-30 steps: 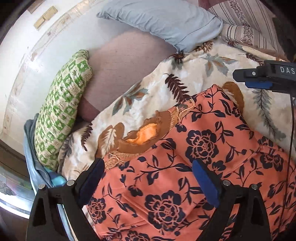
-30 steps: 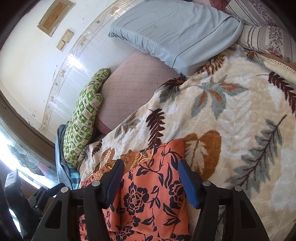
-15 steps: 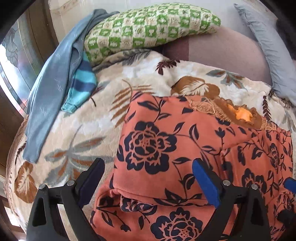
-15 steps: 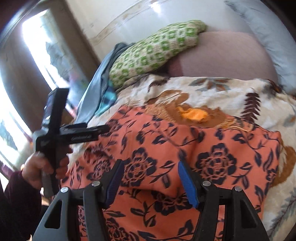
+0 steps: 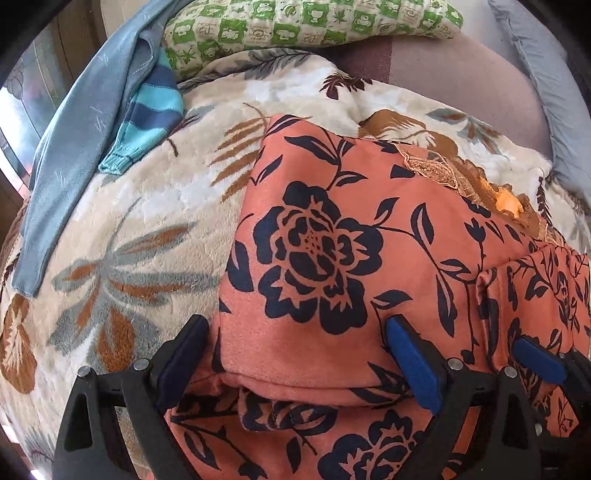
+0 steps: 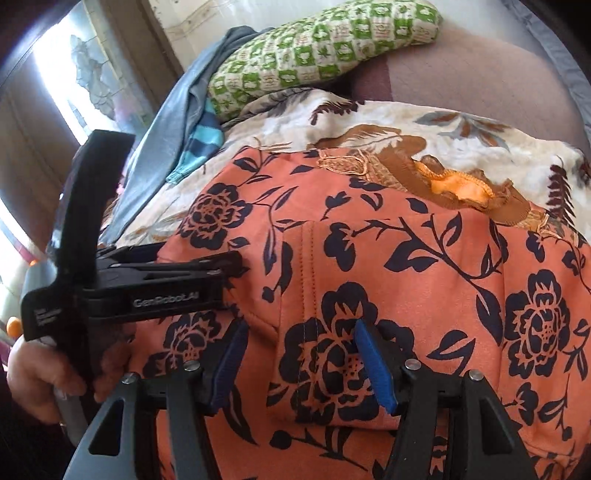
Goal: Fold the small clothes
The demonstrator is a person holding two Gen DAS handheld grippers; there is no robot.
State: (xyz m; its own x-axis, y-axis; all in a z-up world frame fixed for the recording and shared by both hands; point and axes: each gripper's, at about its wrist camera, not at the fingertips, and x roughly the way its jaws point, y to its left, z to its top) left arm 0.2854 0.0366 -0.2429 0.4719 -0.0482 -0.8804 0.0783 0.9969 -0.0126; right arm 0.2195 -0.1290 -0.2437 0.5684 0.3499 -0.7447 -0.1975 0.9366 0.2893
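Observation:
An orange garment with dark blue flowers point(image 5: 332, 258) lies partly folded on a leaf-print blanket point(image 5: 122, 236); it also fills the right wrist view point(image 6: 406, 277). Its brown lace neckline point(image 6: 454, 188) points away from me. My left gripper point(image 5: 295, 354) is open, its jaws straddling a folded flap near the garment's left edge. My right gripper point(image 6: 299, 354) is open, its jaws straddling a raised fold of the same garment. The left gripper also shows side-on in the right wrist view point(image 6: 159, 280), held by a hand. The right gripper's blue pads point(image 5: 539, 360) show at the left wrist view's right edge.
A green checked pillow point(image 5: 310, 26) and a mauve cushion point(image 5: 461, 81) lie at the far side. A grey-blue garment point(image 5: 81, 133) and a striped blue one point(image 5: 147, 118) lie at the left. A window point(image 6: 74, 85) is at the left.
Both grippers have swung left and dropped down close onto the orange garment, side by side. Both stay open.

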